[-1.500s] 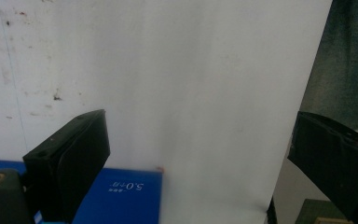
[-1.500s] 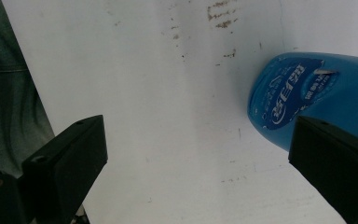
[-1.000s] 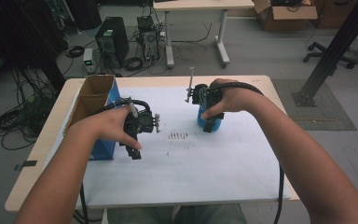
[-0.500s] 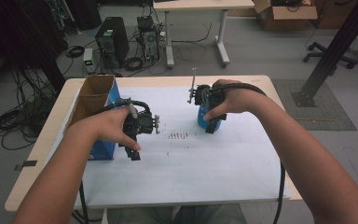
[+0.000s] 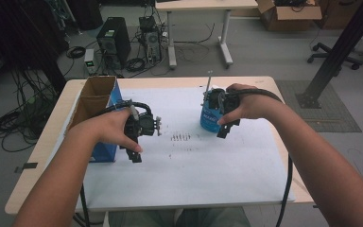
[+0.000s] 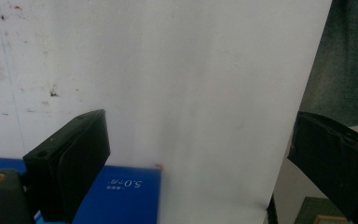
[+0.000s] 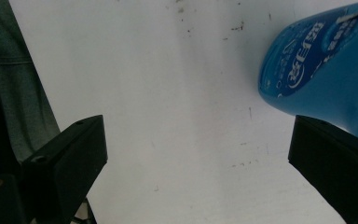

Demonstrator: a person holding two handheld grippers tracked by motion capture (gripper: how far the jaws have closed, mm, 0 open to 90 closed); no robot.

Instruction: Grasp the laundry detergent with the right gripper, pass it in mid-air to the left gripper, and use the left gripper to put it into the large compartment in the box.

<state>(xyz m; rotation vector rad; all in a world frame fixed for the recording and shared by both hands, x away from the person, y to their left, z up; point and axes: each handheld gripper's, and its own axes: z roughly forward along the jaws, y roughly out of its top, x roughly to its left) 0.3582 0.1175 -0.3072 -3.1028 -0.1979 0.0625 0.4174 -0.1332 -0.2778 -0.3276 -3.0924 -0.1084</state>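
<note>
The glossy blue bottle point(image 5: 210, 118), rounded and printed with white lettering, stands on the white paper sheet point(image 5: 194, 175) covering my worktop. My right hand-held gripper point(image 5: 227, 126) hovers just beside it, matte black jaws spread wide and empty. Well left of the bottle, my left hand-held gripper point(image 5: 134, 153) is equally wide and empty, beside the open cardboard box point(image 5: 94, 101) with its blue side.

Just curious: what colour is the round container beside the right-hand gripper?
Bright blue with white lettering; the round plastic container shows best in the right gripper view.

Even indoor light, soft shadows; gripper views blurred, hazy.
</note>
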